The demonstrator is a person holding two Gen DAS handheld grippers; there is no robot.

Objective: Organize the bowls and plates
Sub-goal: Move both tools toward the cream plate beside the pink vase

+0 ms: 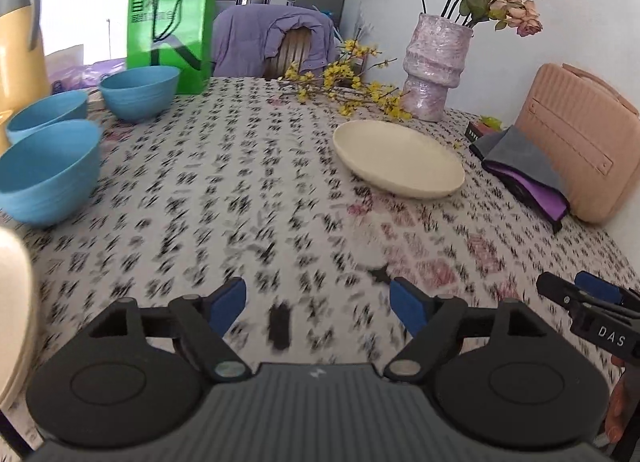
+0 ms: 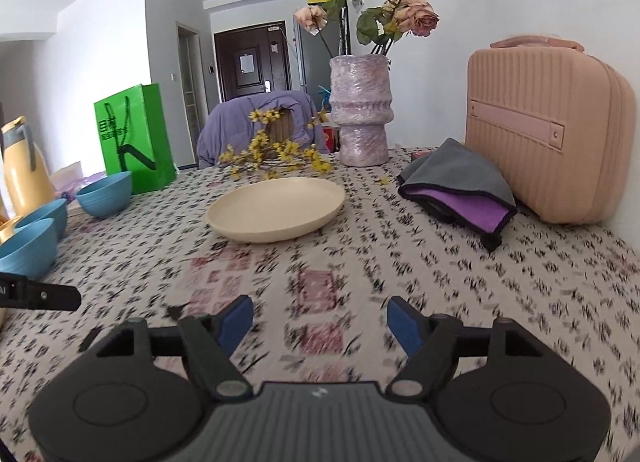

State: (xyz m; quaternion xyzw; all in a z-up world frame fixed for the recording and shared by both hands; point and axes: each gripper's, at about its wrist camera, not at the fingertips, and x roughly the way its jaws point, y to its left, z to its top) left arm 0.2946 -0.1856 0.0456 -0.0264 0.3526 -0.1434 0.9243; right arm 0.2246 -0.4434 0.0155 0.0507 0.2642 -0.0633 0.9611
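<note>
While both claws gape empty, only the left wrist view shows a cream edge (image 1: 14, 302).

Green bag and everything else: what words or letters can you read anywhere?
"DAS": on the side of the right gripper.
Green bag: a big black mark like a "K"; its white print is too blurred to read.
Paper on the door: too small to read.
Left gripper: a small logo, no letters.

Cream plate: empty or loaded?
Empty. The cream plate sits flat on the tablecloth, bare inside in both views.
</note>
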